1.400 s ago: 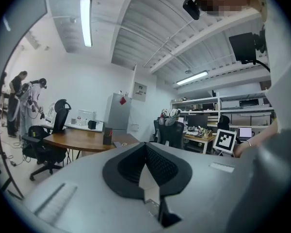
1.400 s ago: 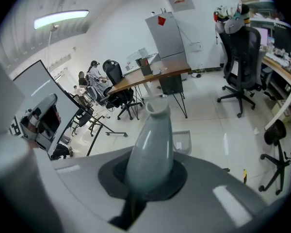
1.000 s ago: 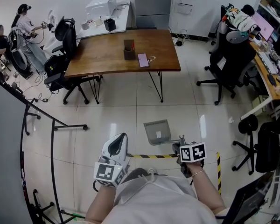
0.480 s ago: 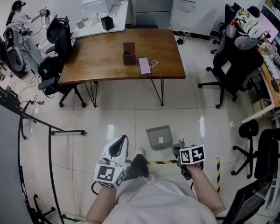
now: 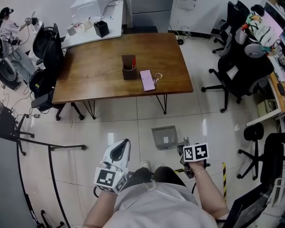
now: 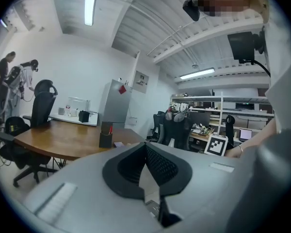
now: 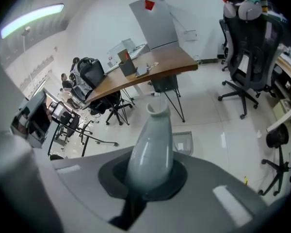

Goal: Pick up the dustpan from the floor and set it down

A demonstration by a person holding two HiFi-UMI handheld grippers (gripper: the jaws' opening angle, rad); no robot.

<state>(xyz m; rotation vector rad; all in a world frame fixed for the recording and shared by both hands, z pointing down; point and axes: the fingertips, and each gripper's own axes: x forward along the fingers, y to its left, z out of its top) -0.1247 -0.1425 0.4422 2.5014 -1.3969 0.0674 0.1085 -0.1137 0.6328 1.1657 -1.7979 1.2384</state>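
Observation:
The grey dustpan (image 5: pixel 164 137) hangs just above the tiled floor in front of me, its pan toward the wooden table. Its handle runs back into my right gripper (image 5: pixel 185 145), which is shut on it. In the right gripper view the pale handle (image 7: pixel 153 144) sticks out from between the dark pads, and the pan (image 7: pixel 183 142) shows below it. My left gripper (image 5: pixel 120 145) is held at my left side, apart from the dustpan. In the left gripper view its dark pads meet at the tip (image 6: pixel 146 146) with nothing between them.
A wooden table (image 5: pixel 95 80) stands ahead with a dark pen holder (image 5: pixel 129 67) and a pink booklet (image 5: pixel 147 80). Black office chairs (image 5: pixel 240 65) crowd the right side, another chair (image 5: pixel 43 46) the left. A black rail frame (image 5: pixel 35 147) stands at my left. Striped tape (image 5: pixel 224 173) marks the floor.
I have walked toward the wooden table, and both grippers came along. The dustpan stayed in the right gripper. The striped floor tape has slid back under me.

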